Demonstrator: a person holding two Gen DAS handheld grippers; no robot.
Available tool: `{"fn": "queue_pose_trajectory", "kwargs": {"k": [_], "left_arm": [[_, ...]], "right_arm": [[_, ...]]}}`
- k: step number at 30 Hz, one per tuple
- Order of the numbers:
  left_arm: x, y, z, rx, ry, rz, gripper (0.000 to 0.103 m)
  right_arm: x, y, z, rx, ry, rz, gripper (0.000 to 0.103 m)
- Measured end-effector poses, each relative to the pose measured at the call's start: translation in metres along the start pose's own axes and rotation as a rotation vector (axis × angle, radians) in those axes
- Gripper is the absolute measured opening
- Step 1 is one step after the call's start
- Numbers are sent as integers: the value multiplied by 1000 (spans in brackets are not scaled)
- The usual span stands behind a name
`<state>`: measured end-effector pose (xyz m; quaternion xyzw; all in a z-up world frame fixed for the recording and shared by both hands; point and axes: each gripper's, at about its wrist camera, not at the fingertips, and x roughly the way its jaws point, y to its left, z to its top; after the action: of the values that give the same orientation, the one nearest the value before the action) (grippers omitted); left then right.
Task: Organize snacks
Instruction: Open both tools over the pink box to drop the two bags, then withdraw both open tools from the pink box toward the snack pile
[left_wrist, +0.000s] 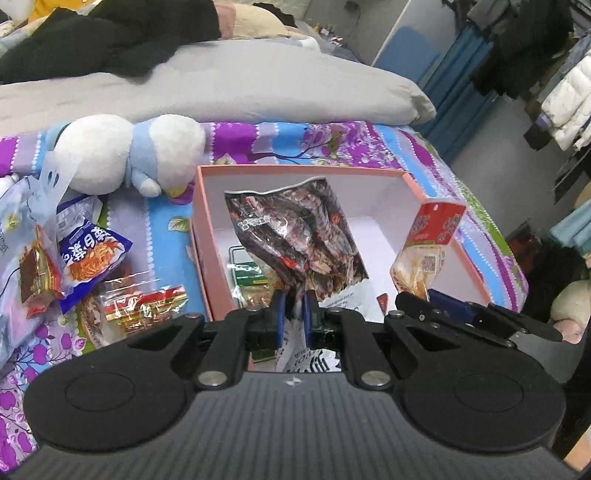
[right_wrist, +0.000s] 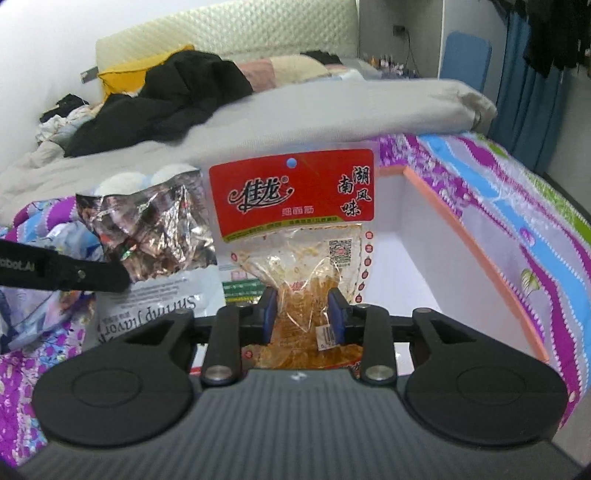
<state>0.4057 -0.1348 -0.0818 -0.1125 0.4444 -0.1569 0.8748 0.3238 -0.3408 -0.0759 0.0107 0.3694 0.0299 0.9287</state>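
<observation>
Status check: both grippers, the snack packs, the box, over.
Left gripper shut on shrimp snack bag. Right gripper around red-label packet, grip uncertain. Both over pink box; nothing blocking.

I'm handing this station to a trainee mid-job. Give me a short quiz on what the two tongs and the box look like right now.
1. True or false: the left tongs hold nothing.
2. Which packet sits between the pads of the right tongs? A) the blue noodle packet B) the red-topped clear packet C) the plush toy
3. Fill in: both held packets hang over the pink ____.

Key:
1. False: they are shut on the dark shrimp-flavour bag.
2. B: the red-topped clear packet. The blue noodle packet lies on the bedspread, left of the box, near the plush toy.
3. Box, its inside white.
</observation>
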Motion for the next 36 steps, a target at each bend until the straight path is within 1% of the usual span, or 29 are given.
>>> {"fn": "queue_pose_trajectory", "kwargs": {"k": [1, 2, 3, 5, 6, 7, 8, 9, 13, 15, 18, 19, 21, 28, 33, 36], "left_arm": [[1, 1, 0, 4, -3, 2, 13], [0, 2, -1, 5, -6, 3, 13], [0, 2, -1, 3, -3, 9, 17], [-2, 5, -1, -12, -2, 14, 43], [-5, 7, -1, -16, -7, 17, 64], [-10, 6, -2, -10, -26, 35, 69], [-14, 6, -3, 3, -38, 61, 69], [-19, 6, -3, 10, -40, 74, 69], [-48, 6, -4, -6, -74, 53, 69], [-65, 4, -7, -3, -96, 54, 69], [-94, 3, -11, -26, -126, 28, 69], [-105, 2, -13, -28, -138, 26, 69], [-126, -1, -18, -5, -169, 46, 69], [-192, 2, -48, 6, -267, 81, 69], [-228, 6, -72, 20, -309, 100, 69], [-245, 11, -88, 8, -332, 102, 69]], "right_arm": [[1, 0, -1, 6, 8, -3, 39], [2, -1, -2, 13, 14, -7, 46], [2, -1, -4, 16, 17, -9, 49], [3, -2, -5, 17, 28, 7, 55], [1, -2, -5, 18, 29, 12, 58], [-1, -2, -5, 22, 24, 7, 63], [-4, -3, -4, 25, 16, 3, 66], [-8, -2, -4, 26, 11, 7, 66], [-26, 3, -1, 24, -19, 21, 66], [-39, 7, 1, 22, -40, 26, 66], [-63, 12, 4, 19, -78, 52, 66], [-71, 15, 5, 12, -89, 57, 66], [-86, 22, 6, 3, -116, 63, 66], [-136, 41, 0, -4, -188, 97, 66], [-163, 51, -14, 15, -224, 130, 66], [-171, 58, -21, 1, -236, 153, 66]]}}
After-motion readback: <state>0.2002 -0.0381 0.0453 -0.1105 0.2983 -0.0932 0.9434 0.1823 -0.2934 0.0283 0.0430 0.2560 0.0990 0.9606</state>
